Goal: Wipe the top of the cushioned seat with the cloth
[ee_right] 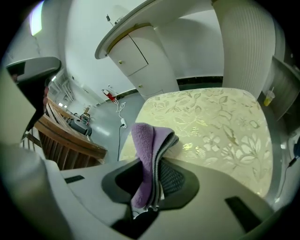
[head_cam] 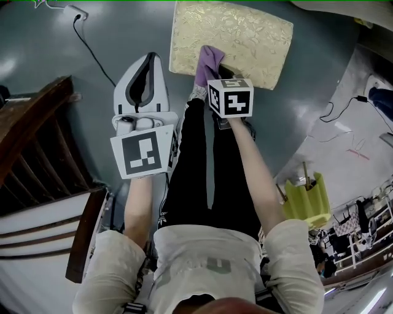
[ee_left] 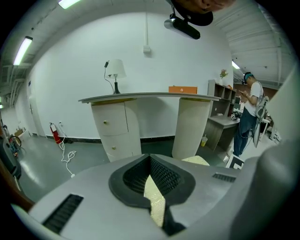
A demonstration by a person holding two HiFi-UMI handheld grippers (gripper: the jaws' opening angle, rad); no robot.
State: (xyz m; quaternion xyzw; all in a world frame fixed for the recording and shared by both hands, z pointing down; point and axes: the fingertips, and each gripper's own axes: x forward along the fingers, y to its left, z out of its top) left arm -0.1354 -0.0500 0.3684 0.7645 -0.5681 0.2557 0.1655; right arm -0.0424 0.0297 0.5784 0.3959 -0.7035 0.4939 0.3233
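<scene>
The cushioned seat has a pale gold flowered top and lies on the grey floor ahead of me. My right gripper is at its near edge, shut on a folded purple cloth. In the right gripper view the cloth sticks up out of the gripper over the near left part of the seat. Whether it touches the top I cannot tell. My left gripper hangs over the floor left of the seat, shut and holding nothing. A strip of seat shows past the left gripper.
Dark wooden rails stand at the left. A cable and socket lie on the floor at the back left, a yellow-green stool at the right. Beyond the seat stands a counter on a ribbed column; a person stands far right.
</scene>
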